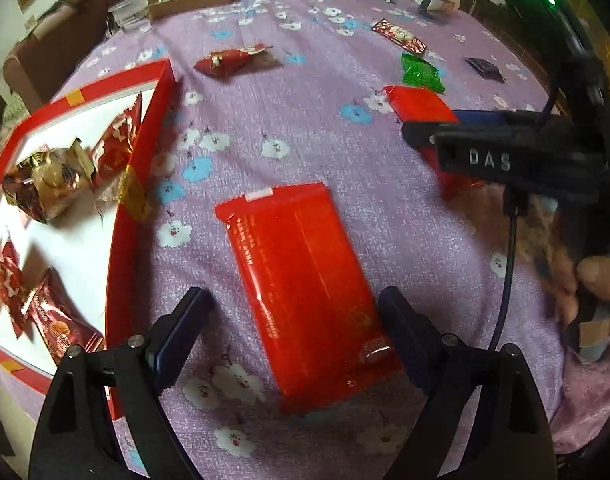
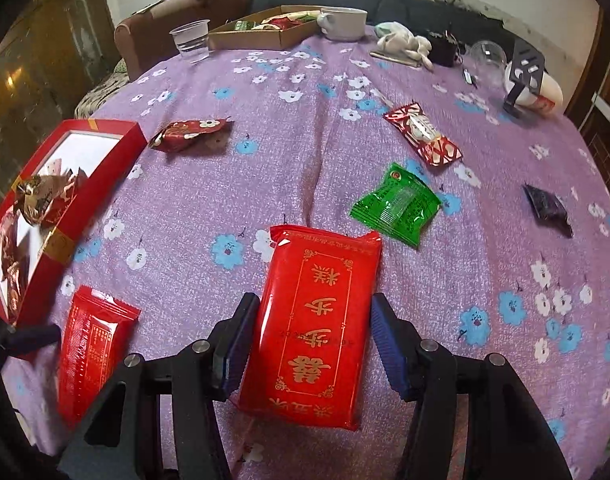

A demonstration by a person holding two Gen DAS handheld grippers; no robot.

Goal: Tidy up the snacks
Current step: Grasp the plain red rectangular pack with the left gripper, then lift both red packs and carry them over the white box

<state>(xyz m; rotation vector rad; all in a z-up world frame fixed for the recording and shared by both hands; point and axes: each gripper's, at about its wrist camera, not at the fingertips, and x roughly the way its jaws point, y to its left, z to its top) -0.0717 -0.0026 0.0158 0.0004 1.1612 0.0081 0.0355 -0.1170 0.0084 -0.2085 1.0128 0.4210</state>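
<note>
A plain red snack pack (image 1: pixel 301 288) lies on the purple cloth between the open fingers of my left gripper (image 1: pixel 293 320); it also shows in the right wrist view (image 2: pixel 93 344). My right gripper (image 2: pixel 309 340) is open around a second red pack with gold lettering (image 2: pixel 313 320); its fingers stand close to both sides without squeezing. In the left wrist view that gripper (image 1: pixel 485 148) covers part of this pack (image 1: pixel 417 104). A red box (image 1: pixel 141 184) with several wrapped snacks inside sits at the left, also in the right wrist view (image 2: pixel 65 216).
Loose on the cloth: a green packet (image 2: pixel 397 204), a red-white packet (image 2: pixel 423 134), a dark red packet (image 2: pixel 189 132), a black packet (image 2: pixel 549 210). At the far edge stand a cardboard tray (image 2: pixel 261 32), a plastic cup (image 2: pixel 191 40), a white mug (image 2: pixel 343 22), a soft toy (image 2: pixel 405 44).
</note>
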